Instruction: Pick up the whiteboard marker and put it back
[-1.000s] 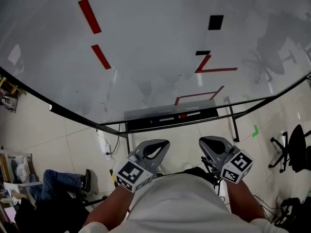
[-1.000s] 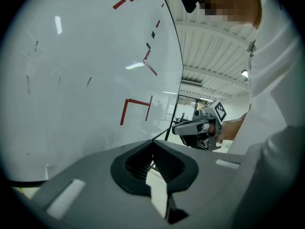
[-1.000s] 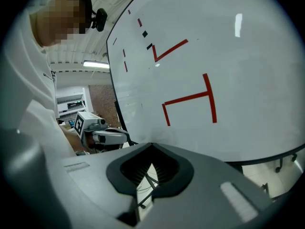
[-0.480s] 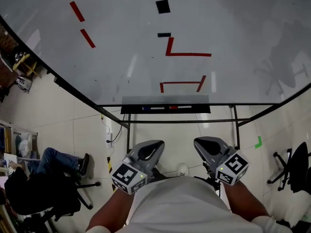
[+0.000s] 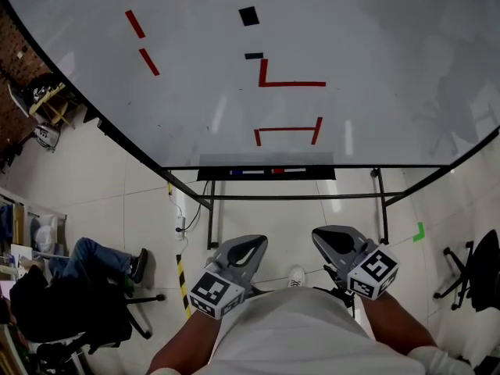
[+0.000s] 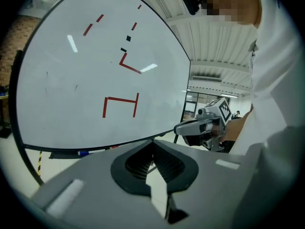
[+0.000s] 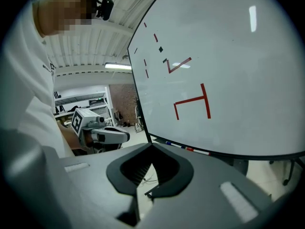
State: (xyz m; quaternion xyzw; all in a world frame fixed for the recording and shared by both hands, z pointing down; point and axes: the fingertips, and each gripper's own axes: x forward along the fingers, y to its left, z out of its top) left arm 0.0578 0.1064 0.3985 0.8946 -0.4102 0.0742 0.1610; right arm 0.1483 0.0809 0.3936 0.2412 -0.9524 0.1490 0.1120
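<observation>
Marker [image 5: 286, 170], red and white, on tray [image 5: 322, 176]

Markers [image 5: 266, 172] — blue, red, perhaps white

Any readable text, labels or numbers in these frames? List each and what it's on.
None readable.
Whiteboard: only red lines and black patches, no letters.
Markers: print too small to read.
Left gripper and right gripper: their cubes carry black-and-white square patterns, no text.
</observation>
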